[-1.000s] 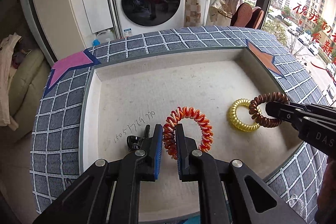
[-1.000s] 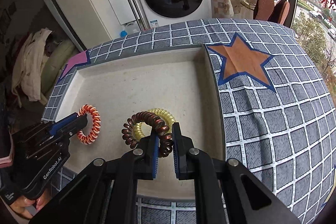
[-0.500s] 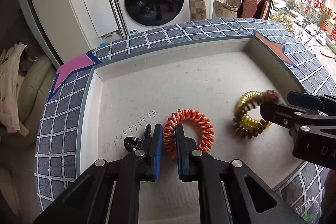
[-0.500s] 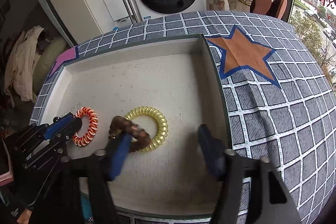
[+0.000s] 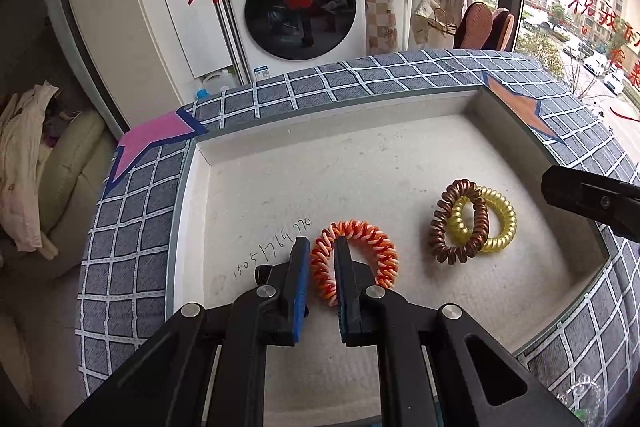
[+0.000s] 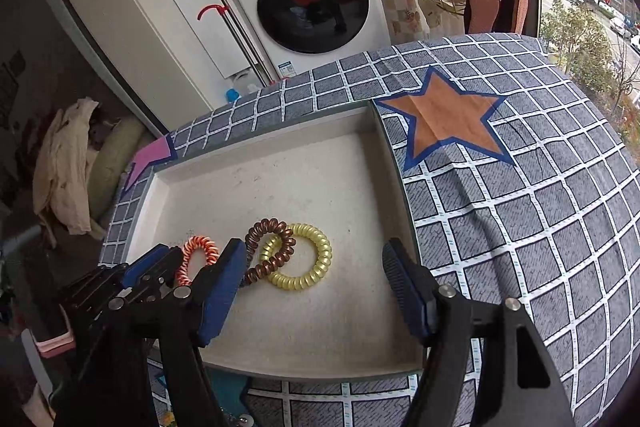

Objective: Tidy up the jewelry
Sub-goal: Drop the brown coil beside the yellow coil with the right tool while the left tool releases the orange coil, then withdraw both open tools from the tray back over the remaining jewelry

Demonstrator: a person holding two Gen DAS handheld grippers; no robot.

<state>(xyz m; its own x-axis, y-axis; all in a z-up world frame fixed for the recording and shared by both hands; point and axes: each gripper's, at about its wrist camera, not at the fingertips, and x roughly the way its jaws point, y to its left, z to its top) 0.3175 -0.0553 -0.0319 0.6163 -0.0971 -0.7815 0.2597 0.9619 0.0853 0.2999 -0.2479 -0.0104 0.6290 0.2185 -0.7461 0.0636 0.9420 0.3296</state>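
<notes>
A shallow white tray (image 5: 392, 123) is sitting on the checked desk (image 6: 520, 227), holding three spiral bands. The left tool (image 5: 322, 267) is pinching the orange band (image 5: 372, 247). The brown band (image 5: 448, 223) is leaning on the yellow band (image 5: 500, 223), overlapping it. The right tool (image 6: 316, 283), fingers spread wide, is hovering near them, gripping nothing.

Soft daylight enters from the window (image 5: 580, 7) at right; focus is sharp, with strong fisheye bending and dark corners.
</notes>
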